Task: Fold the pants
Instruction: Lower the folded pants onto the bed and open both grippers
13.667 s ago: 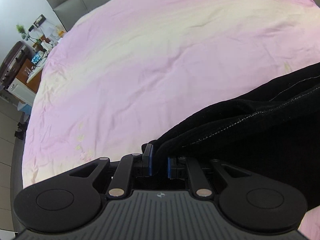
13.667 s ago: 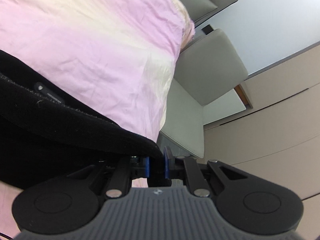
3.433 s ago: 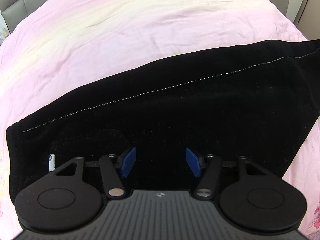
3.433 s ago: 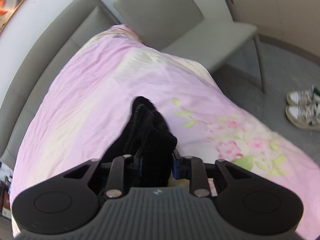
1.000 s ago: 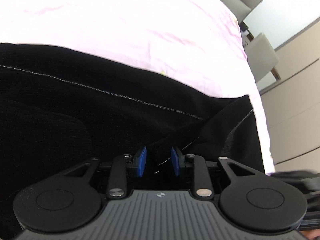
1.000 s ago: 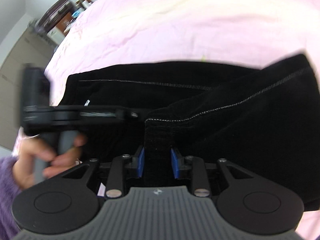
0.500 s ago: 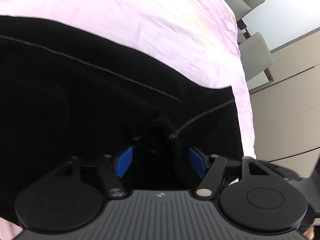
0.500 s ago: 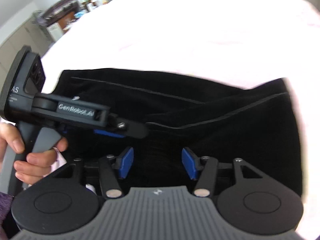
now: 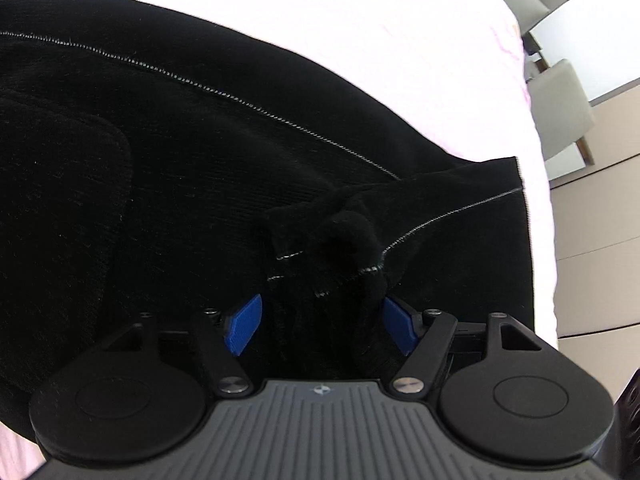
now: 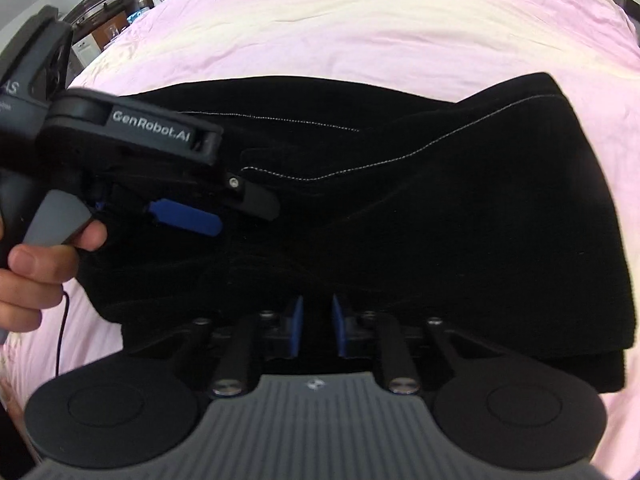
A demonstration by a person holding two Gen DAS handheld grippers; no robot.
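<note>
While left tool (image 9: 322, 326) opens over pants (image 9: 200, 160), right tool (image 10: 316, 330) closes.

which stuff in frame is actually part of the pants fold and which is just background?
In the job:
- black pants, folded over on the pink bedspread
- left gripper, jaws opening, bunched fabric between them
- right gripper, jaws closing low at the near edge of the pants

Just lying about:
- grey chairs beside the bed
- cluttered desk in the far corner

Close, downward views sharing pants (image 9: 200, 160)
</note>
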